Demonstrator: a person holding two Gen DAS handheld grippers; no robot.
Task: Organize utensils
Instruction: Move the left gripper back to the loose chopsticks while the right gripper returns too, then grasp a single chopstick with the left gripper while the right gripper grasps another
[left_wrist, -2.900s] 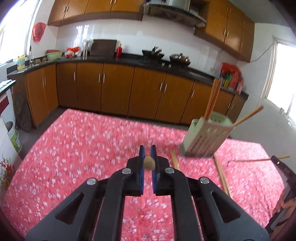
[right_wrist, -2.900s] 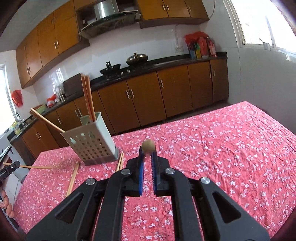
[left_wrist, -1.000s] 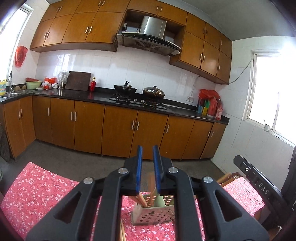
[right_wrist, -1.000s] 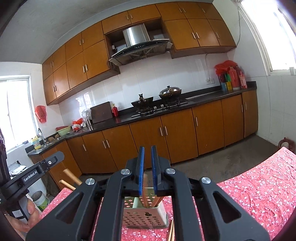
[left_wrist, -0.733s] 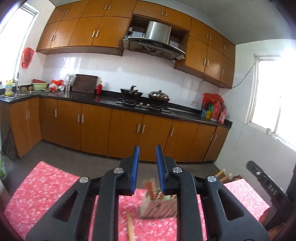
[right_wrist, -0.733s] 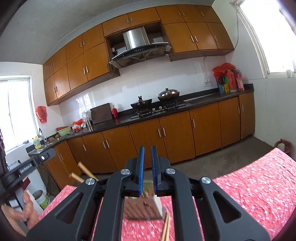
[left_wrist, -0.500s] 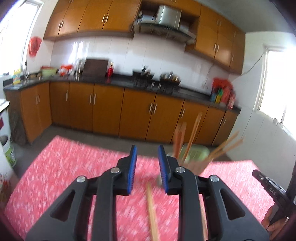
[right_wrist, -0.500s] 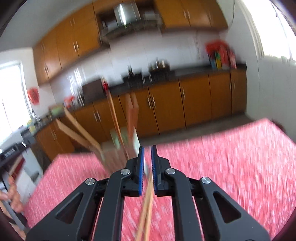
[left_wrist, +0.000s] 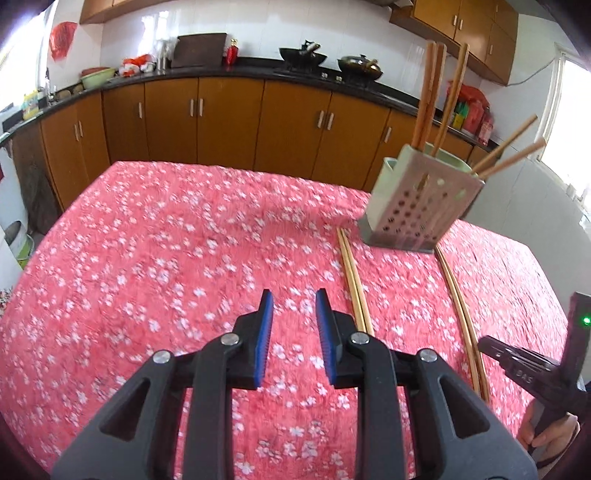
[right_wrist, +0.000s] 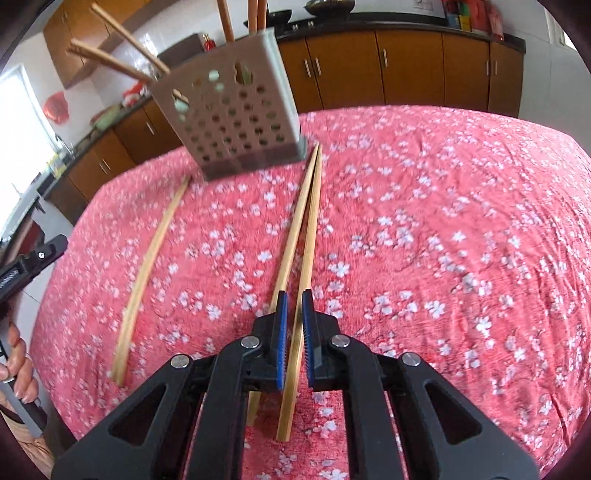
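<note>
A pale perforated utensil holder (left_wrist: 413, 206) stands on the red flowered tablecloth (left_wrist: 166, 258) with several wooden chopsticks (left_wrist: 428, 96) upright in it. Two chopstick pairs lie flat: one (left_wrist: 352, 273) just right of my left gripper (left_wrist: 293, 295), another (left_wrist: 456, 291) further right. The left jaws stand apart above bare cloth, nothing between them. In the right wrist view, my right gripper (right_wrist: 294, 295) is shut and hovers low over a chopstick pair (right_wrist: 303, 221) that runs up to the holder (right_wrist: 236, 114). A further chopstick (right_wrist: 151, 254) lies to its left.
Brown kitchen cabinets (left_wrist: 229, 118) and a dark counter run behind the table. A person's hand (left_wrist: 550, 439) grips the other tool at the lower right of the left view. Another hand (right_wrist: 18, 362) shows at the left edge of the right view. The table's far edge lies just behind the holder.
Both grippers have come down and tipped from facing the cabinets to facing the table. The chopsticks each held earlier are gone from the jaws. The left jaws have widened; the right stay shut.
</note>
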